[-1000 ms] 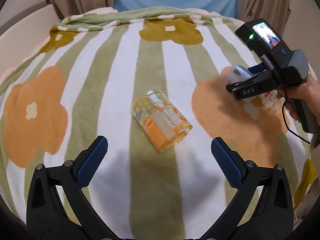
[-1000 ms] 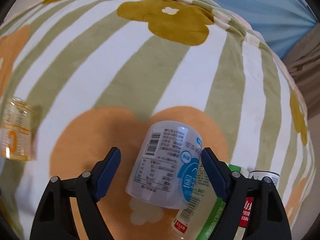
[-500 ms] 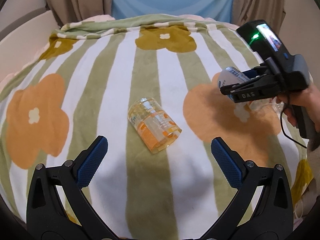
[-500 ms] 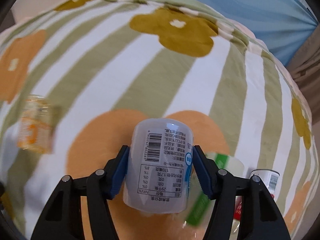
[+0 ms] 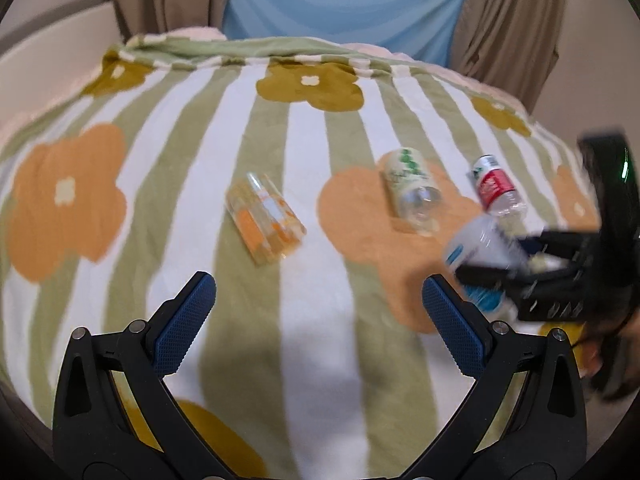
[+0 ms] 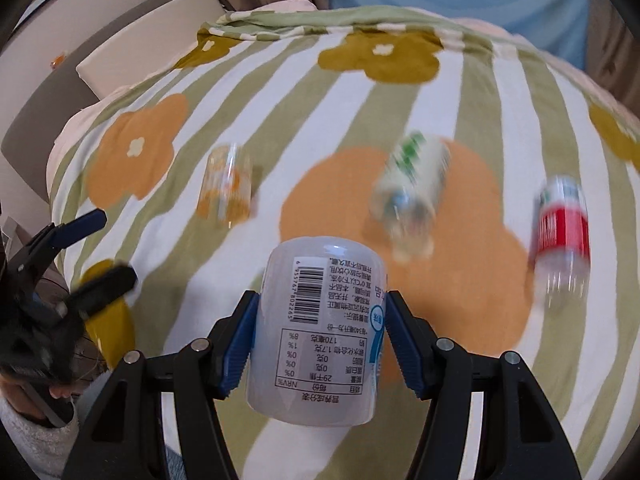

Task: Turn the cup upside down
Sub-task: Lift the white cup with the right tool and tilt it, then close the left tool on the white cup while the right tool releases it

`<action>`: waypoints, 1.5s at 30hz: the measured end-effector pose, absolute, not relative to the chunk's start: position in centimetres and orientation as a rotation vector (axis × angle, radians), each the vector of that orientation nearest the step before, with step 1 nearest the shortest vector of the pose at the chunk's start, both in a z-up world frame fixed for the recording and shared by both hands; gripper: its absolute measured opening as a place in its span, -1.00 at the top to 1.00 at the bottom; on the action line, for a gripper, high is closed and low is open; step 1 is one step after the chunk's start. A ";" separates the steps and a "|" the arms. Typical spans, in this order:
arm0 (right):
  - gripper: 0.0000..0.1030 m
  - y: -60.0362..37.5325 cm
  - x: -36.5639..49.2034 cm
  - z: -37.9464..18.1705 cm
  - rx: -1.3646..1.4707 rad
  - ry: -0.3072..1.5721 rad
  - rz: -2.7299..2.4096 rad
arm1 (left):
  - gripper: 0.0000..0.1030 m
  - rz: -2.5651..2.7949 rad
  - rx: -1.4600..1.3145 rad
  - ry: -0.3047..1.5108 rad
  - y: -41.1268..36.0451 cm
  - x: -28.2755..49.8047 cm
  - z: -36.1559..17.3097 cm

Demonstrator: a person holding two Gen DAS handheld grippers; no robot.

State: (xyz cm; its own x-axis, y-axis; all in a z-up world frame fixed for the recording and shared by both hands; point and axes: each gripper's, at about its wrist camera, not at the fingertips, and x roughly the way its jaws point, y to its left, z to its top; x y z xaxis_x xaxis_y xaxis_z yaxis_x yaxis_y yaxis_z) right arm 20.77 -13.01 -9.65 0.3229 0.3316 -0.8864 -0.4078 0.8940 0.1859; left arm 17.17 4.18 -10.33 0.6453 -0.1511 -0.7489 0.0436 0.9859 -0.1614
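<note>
A white-and-blue labelled cup [image 6: 320, 332] hangs above the blanket with my right gripper [image 6: 320, 340] shut on its sides; its printed label reads upside down. From the left wrist view the same cup [image 5: 480, 256] shows blurred at the right, held in the black right gripper [image 5: 532, 276]. An orange-patterned clear cup [image 5: 264, 220] lies on its side mid-blanket, also seen as the orange cup [image 6: 226, 184]. My left gripper [image 5: 318, 320] stands open, short of the orange cup, with nothing between its fingers.
A green-labelled cup [image 5: 412, 192] and a red-labelled cup [image 5: 498, 190] lie on their sides on the flowered, striped blanket [image 5: 200, 152]. Beige curtains [image 5: 508, 20] and a blue panel stand behind. A hand [image 6: 56, 392] holds the left gripper.
My right gripper closed on the white-and-blue cup, lifted it off the blanket and pulled back toward the near side. The left gripper drew back a little; the green and red cups are uncovered.
</note>
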 end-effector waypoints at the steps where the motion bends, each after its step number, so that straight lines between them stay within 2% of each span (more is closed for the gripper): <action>1: -0.14 -13.3 20.4 -9.9 -0.068 1.148 0.483 | -0.99 -0.117 -0.149 0.869 4.1 16.8 -10.5; 10: -0.15 -14.0 19.3 -15.4 0.048 1.242 0.431 | -0.99 -0.087 -0.174 0.893 3.6 13.9 -11.2; 15: -0.18 -14.1 19.4 -16.5 0.071 1.259 0.418 | -0.99 -0.082 -0.164 0.898 3.7 12.9 -11.0; 17: -0.29 -14.3 19.4 -16.6 0.093 1.261 0.419 | -0.99 -0.078 -0.146 0.901 3.4 12.7 -10.8; 19: -0.69 -14.6 19.3 -16.9 0.120 1.282 0.421 | -0.99 -0.077 -0.132 0.901 3.1 12.7 -10.5; 22: -0.99 -15.5 19.0 -16.8 0.165 1.270 0.437 | -0.99 -0.073 -0.108 0.896 2.6 12.6 -9.9; 30: -0.99 -19.6 17.7 -14.7 0.373 1.195 0.456 | -0.99 -0.078 -0.086 0.921 1.0 12.3 -8.2; 34: -0.99 -22.0 16.4 -11.1 0.432 1.102 0.507 | -0.99 -0.095 -0.084 0.938 -0.3 12.5 -7.4; 40: -0.99 -25.2 12.4 -2.8 0.318 0.815 0.554 | -0.99 -0.139 -0.149 1.068 -3.6 16.3 -6.6; 45: -0.99 -26.9 9.2 0.2 0.306 0.596 0.505 | -0.99 -0.168 -0.123 1.278 -8.5 20.4 -9.5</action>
